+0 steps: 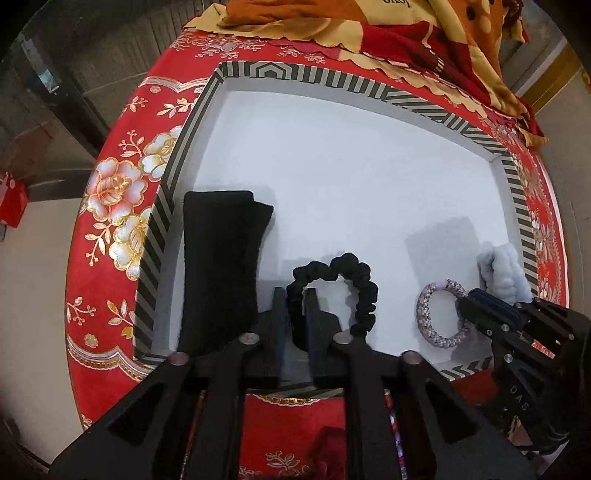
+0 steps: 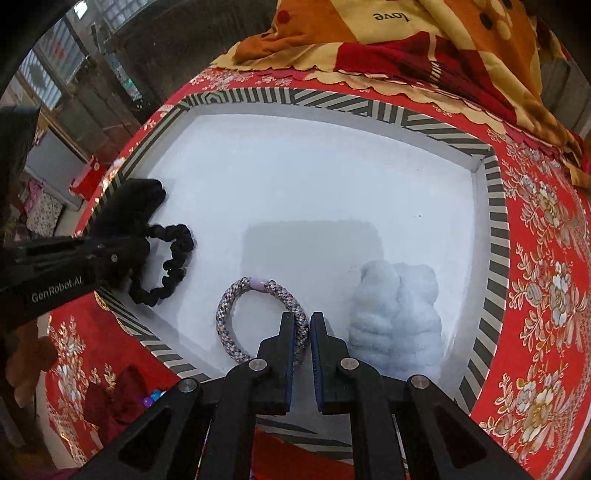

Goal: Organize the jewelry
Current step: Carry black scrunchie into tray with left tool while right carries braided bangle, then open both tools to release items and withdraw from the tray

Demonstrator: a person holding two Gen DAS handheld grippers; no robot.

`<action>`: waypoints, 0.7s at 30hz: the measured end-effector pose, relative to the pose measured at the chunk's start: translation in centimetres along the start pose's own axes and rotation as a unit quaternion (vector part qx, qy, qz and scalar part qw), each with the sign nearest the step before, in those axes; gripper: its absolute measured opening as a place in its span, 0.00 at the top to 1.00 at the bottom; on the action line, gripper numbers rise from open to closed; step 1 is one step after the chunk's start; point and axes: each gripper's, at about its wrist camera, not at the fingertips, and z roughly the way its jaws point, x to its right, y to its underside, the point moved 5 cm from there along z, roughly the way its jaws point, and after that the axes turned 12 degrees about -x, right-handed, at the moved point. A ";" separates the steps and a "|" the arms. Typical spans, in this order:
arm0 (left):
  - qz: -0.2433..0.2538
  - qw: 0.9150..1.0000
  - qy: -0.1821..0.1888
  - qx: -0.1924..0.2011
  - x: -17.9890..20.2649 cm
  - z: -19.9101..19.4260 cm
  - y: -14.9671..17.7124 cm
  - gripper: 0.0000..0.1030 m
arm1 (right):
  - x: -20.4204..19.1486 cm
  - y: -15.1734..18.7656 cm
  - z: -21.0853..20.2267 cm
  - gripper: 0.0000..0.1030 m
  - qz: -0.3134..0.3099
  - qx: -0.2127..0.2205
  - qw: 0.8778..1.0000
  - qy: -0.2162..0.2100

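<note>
A white tray with a black-and-white striped rim (image 1: 424, 107) (image 2: 495, 206) lies on a red floral cloth. In it are a black headband (image 1: 221, 258), a black scrunchie (image 1: 354, 284) (image 2: 173, 266), a braided grey-pink hair tie (image 1: 432, 314) (image 2: 251, 317) and a fluffy pale-blue scrunchie (image 1: 502, 273) (image 2: 399, 314). My left gripper (image 1: 295, 295) is shut on the black scrunchie's near side. My right gripper (image 2: 302, 321) (image 1: 467, 301) is shut on the braided tie's near-right side.
A folded orange, red and cream blanket (image 1: 424, 33) (image 2: 424, 37) lies behind the tray. Dark red cloth and beads (image 2: 125, 398) lie in front of the tray's near left corner. The table edge drops off at the left.
</note>
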 end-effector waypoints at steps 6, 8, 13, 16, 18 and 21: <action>-0.018 1.000 0.018 0.016 -0.3 -1.0 0.9 0.51 | 0.2 1.2 -1.7 0.80 0.016 0.023 0.999 -0.025; -0.021 0.999 0.014 0.020 -0.4 -1.4 1.3 0.50 | 0.1 1.7 -2.6 0.70 0.024 0.033 0.999 -0.035; -0.016 0.999 -0.001 0.044 -0.3 -3.2 3.1 0.50 | 0.0 3.6 -5.1 0.70 0.037 0.058 0.996 -0.061; -0.017 0.998 -0.006 0.055 -0.3 -4.0 4.6 0.50 | -0.1 5.1 -6.1 0.70 0.042 0.065 0.995 -0.065; -0.019 0.998 -0.004 0.060 -0.2 -4.3 5.6 0.50 | 0.0 6.5 -6.8 0.70 0.045 0.068 0.995 -0.062; -0.020 0.998 -0.008 0.063 0.0 -4.7 7.0 0.50 | 0.3 8.4 -7.6 0.70 0.051 0.074 0.994 -0.063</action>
